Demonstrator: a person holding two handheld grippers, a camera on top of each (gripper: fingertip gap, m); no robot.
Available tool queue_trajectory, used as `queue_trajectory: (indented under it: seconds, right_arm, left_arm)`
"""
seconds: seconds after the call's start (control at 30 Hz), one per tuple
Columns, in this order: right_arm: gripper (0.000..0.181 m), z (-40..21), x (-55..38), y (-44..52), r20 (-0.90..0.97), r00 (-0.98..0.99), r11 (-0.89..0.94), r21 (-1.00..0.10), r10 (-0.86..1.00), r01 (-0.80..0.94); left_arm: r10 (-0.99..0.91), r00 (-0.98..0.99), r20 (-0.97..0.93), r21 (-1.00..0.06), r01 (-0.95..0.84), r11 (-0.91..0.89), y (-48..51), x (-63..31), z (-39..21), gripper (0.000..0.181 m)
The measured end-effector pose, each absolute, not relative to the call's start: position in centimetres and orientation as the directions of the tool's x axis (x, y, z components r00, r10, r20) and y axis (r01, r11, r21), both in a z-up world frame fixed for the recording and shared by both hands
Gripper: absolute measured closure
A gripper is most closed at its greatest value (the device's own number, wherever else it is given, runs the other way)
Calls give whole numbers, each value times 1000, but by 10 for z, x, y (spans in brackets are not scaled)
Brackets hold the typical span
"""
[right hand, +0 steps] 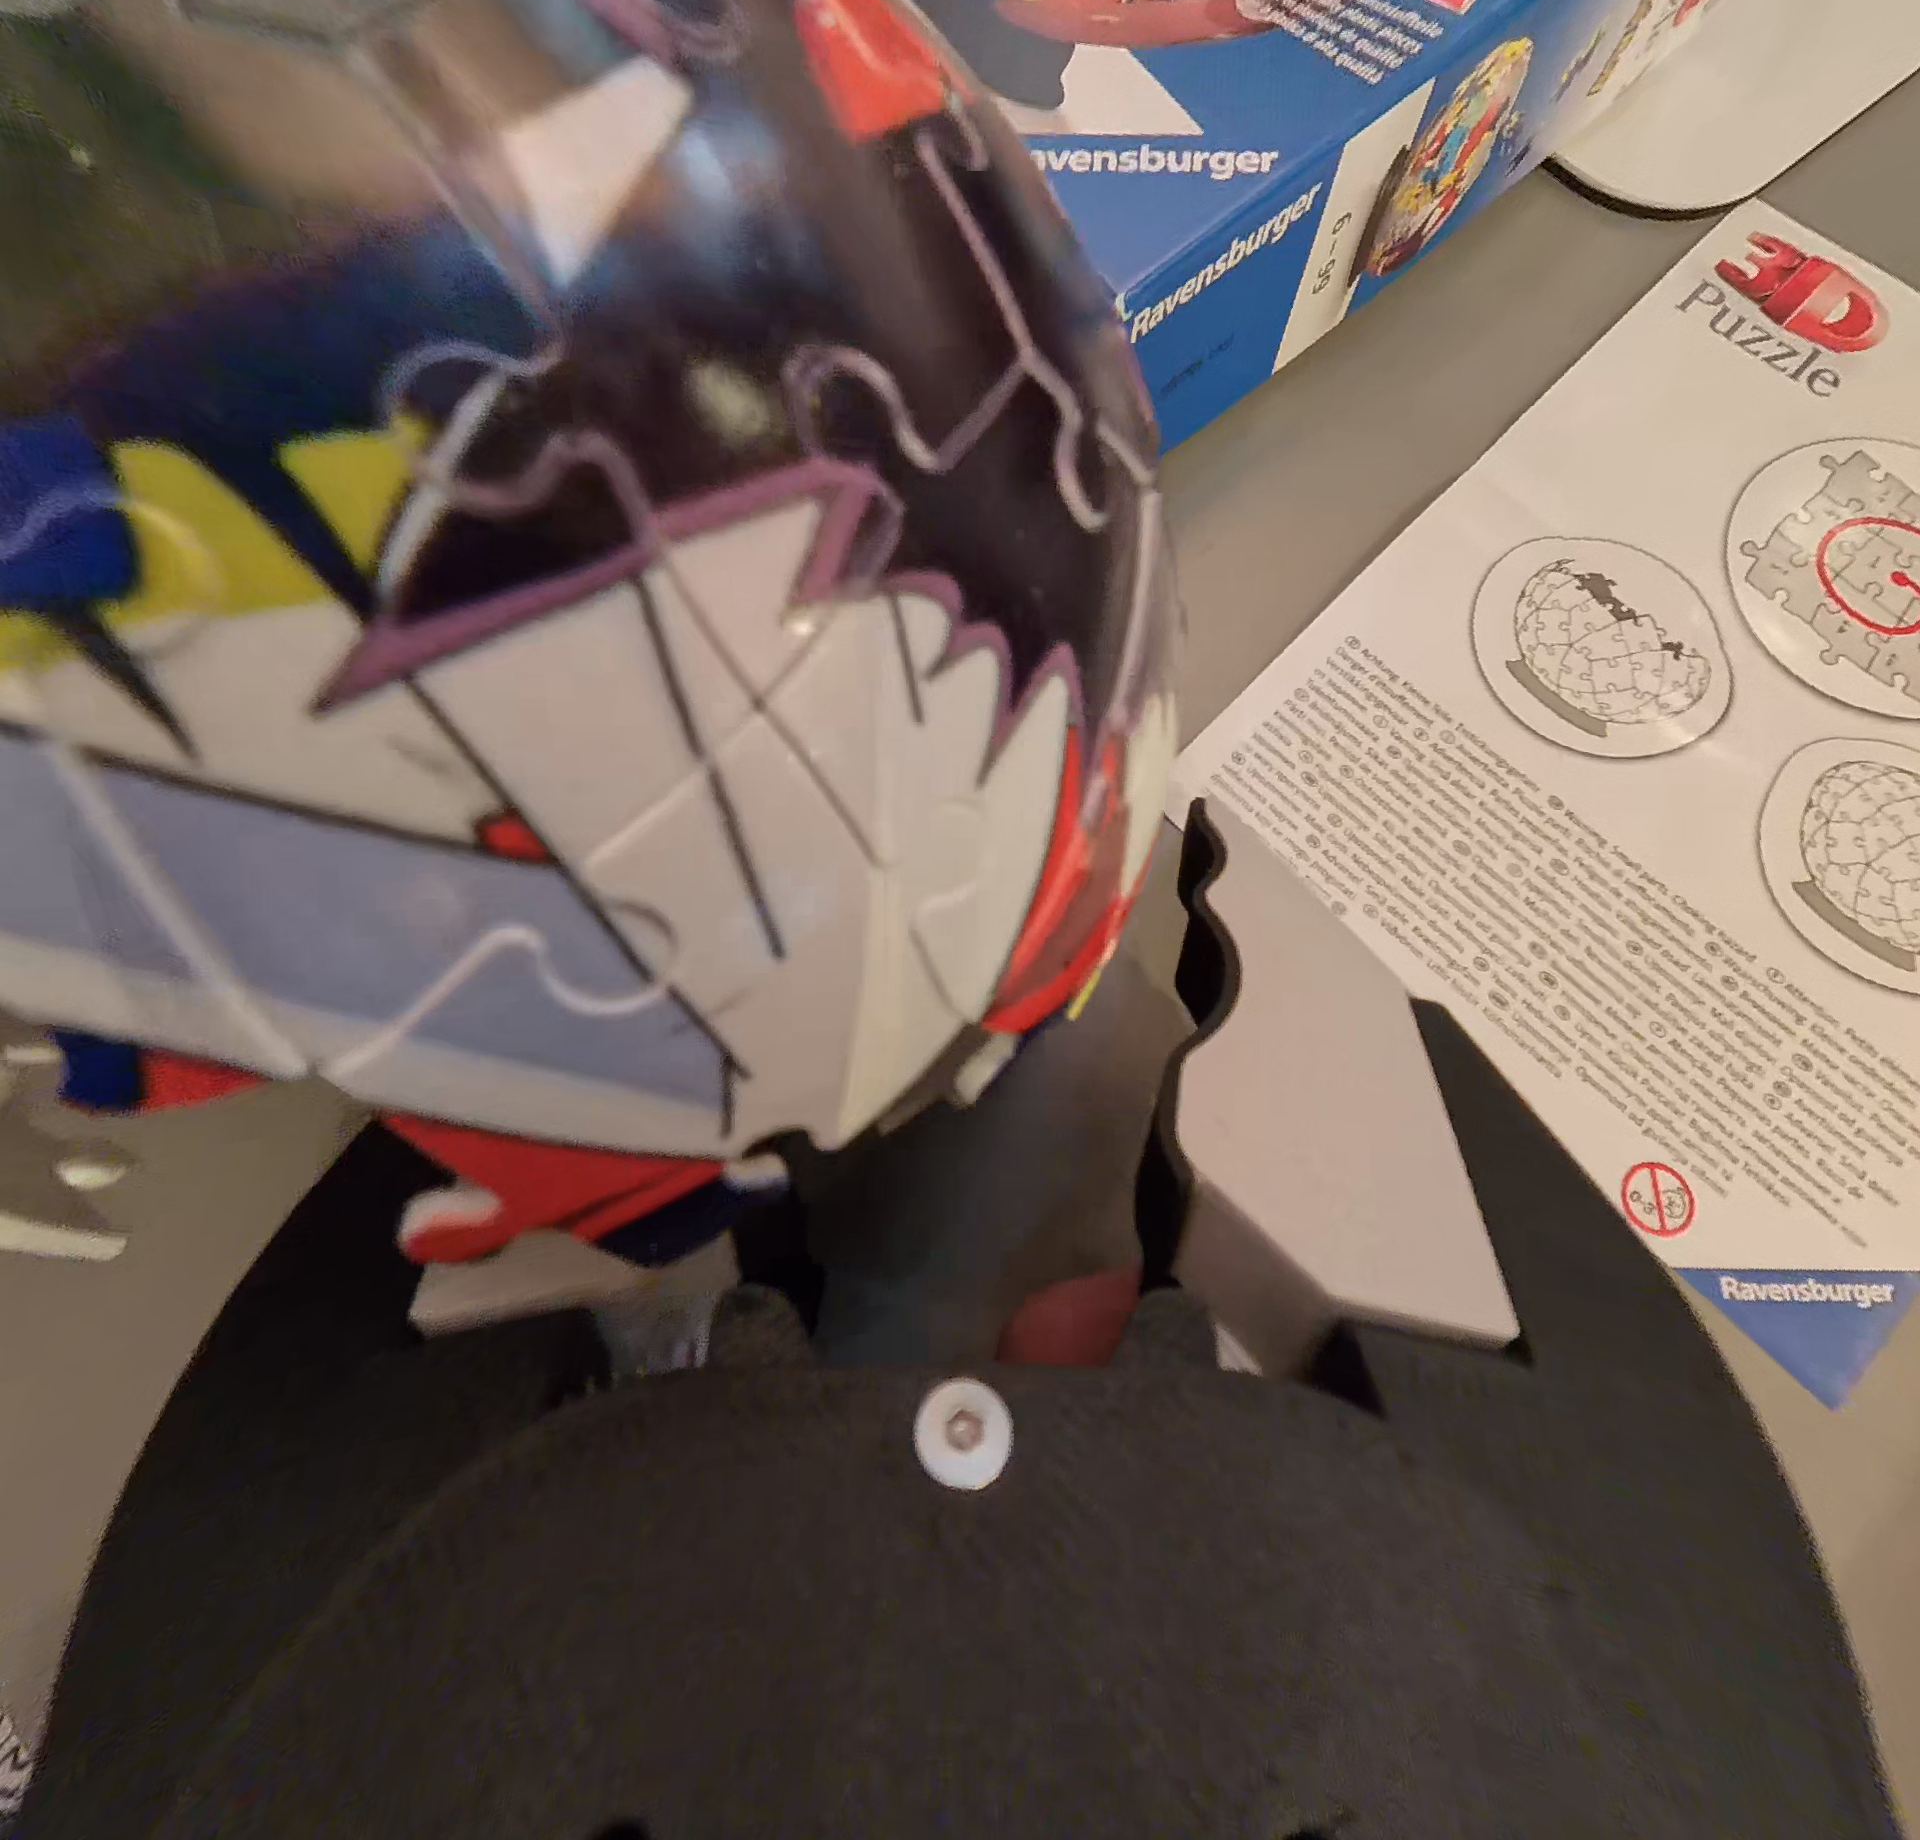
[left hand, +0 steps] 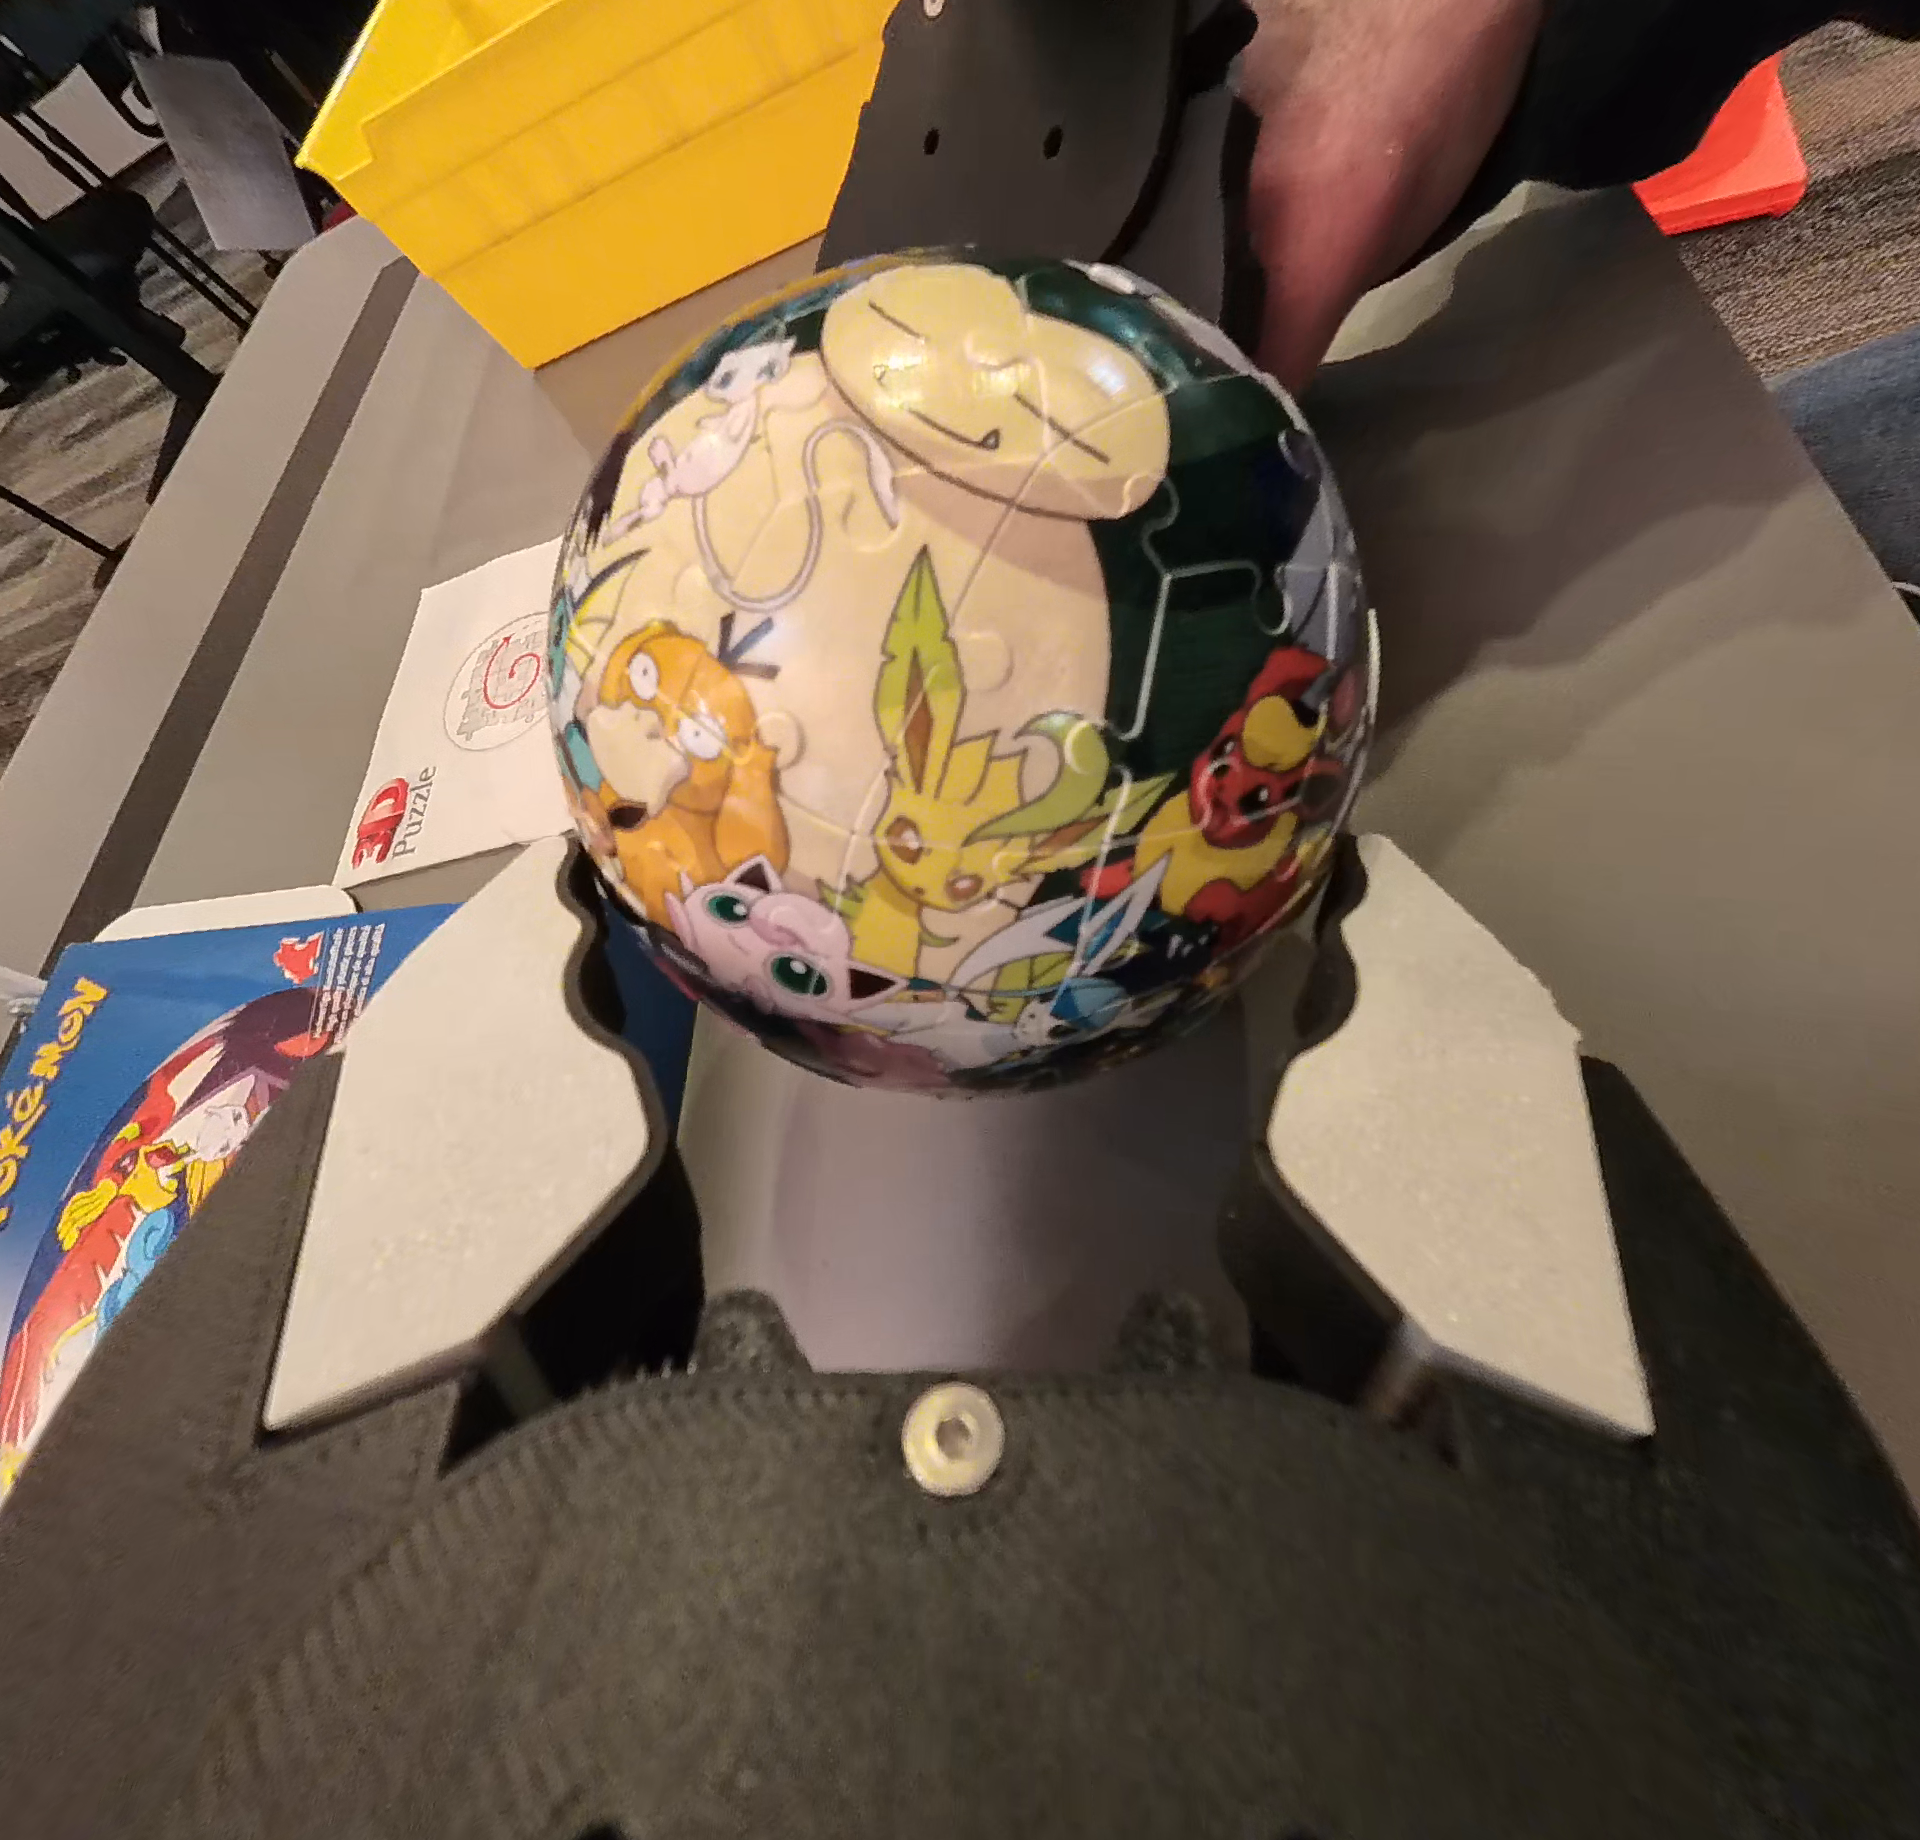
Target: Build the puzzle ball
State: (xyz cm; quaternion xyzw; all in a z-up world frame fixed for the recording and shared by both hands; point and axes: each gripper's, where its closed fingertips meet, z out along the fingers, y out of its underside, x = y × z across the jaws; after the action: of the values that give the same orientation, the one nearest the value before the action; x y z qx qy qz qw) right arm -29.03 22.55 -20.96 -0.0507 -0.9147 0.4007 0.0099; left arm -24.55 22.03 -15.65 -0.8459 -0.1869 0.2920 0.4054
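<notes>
Between the spread fingers of the left gripper point(left hand: 961, 917) the puzzle ball point(left hand: 966, 668) is sitting gripped | yellow bin point(left hand: 582, 128), leaflet point(left hand: 457, 741), blue box point(left hand: 156, 1094) lying around | right gripper point(right hand: 935, 1011) (view blurred) is crowding the ball point(right hand: 582, 647), grip unclear; box point(right hand: 1299, 159) and leaflet point(right hand: 1621, 751) lying beyond.

Bare table point(left hand: 1558, 751) right of the puzzle ball point(left hand: 966, 668) is passable; left side obstructed by leaflet point(left hand: 468, 720), blue box point(left hand: 156, 1115); yellow bin point(left hand: 613, 128) behind.
</notes>
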Motion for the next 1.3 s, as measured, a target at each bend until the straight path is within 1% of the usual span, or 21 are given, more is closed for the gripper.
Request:
queue_trajectory:
  seconds: [0.03, 0.2, 0.37, 0.5, 0.6, 0.77, 0.87, 1.0, 1.17, 1.3]
  right_arm:
    - [96, -210, -290, 225, -19, -995, 677, -731, 98, 81]
    - [94, -213, -290, 225, -49, -993, 687, -719, 105, 108]
    - [96, -208, -291, 224, -95, -990, 661, -737, 108, 143]
    - [98, -212, -293, 223, -52, -991, 679, -724, 123, 122]
    - [100, -212, -296, 223, -61, -988, 677, -722, 142, 142]
    - [107, -213, -297, 223, -43, -989, 682, -720, 139, 127]
    - [107, -212, -296, 223, -45, -989, 683, -719, 138, 128]
    - [99, -212, -294, 224, -47, -991, 686, -718, 124, 119]
    - [90, -207, -293, 226, -49, -990, 659, -742, 131, 124]
    - [87, -209, -290, 224, -22, -992, 675, -731, 123, 100]
  left_arm:
    - [553, 760, -343, -794, 79, -602, 221, -246, -156, 54]
    - [554, 758, -345, -793, 79, -604, 221, -246, -156, 54]
    - [555, 757, -345, -793, 80, -603, 220, -245, -157, 54]
    - [554, 759, -343, -794, 80, -602, 220, -246, -157, 54]
    - [553, 758, -346, -792, 79, -605, 220, -245, -157, 54]
    - [555, 757, -344, -788, 89, -610, 219, -246, -157, 54]
    - [556, 758, -341, -787, 93, -610, 218, -246, -157, 54]
    - [556, 759, -340, -786, 95, -611, 218, -246, -158, 54]
    - [555, 757, -346, -785, 91, -613, 218, -247, -157, 54]
    - [552, 755, -355, -780, 87, -620, 219, -247, -157, 54]
